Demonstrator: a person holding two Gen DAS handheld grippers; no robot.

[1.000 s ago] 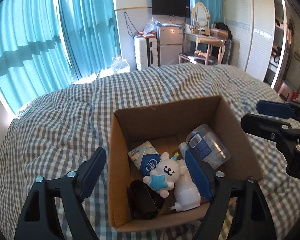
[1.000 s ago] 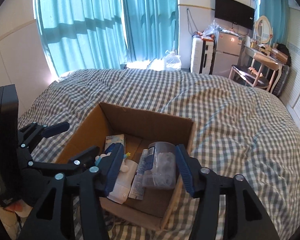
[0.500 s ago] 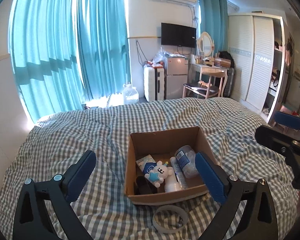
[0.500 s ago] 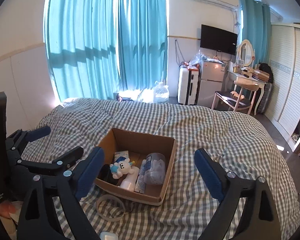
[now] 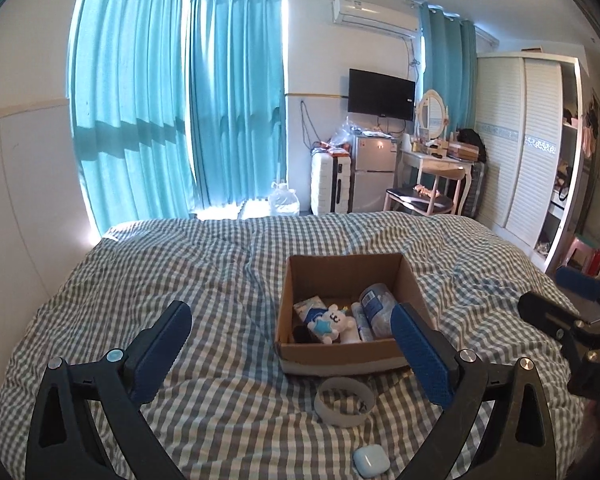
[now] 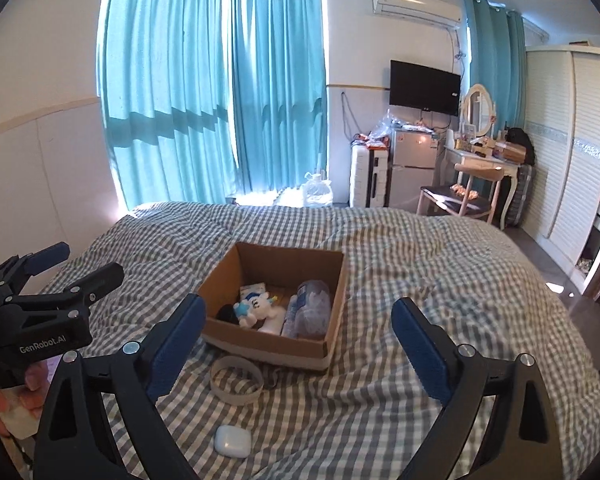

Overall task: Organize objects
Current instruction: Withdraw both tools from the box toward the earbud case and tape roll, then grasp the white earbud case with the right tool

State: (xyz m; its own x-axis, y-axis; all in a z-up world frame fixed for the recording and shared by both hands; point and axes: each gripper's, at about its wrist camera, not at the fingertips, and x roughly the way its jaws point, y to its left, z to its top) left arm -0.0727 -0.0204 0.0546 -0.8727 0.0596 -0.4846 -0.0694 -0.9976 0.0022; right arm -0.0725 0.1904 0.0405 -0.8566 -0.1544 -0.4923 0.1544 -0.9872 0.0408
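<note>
Right wrist: cardboard box [image 6: 274, 346], tape ring [image 6: 236, 379] possibly touching.

1. Clearly a bedroom in a home: wide bed [image 5: 220, 280] under a grey-and-white checked duvet filling the foreground.
2. Tall teal curtains [image 5: 160, 120] along the far wall, daylight glowing through them.
3. Up high, a white air conditioner [image 5: 374, 16]; below it, a wall-mounted television [image 5: 381, 89].
4. Over to the right, a dressing table [image 6: 480, 156] with an oval mirror [image 6: 478, 110] and a wooden chair [image 6: 456, 196] drawn up to it.
5. Small silver fridge [image 5: 374, 174] beside a white suitcase [image 5: 327, 184], a large water jug [image 5: 283, 200] on the floor nearby.
6. Far right, a white louvred wardrobe [image 5: 520, 152], one side open.
</note>
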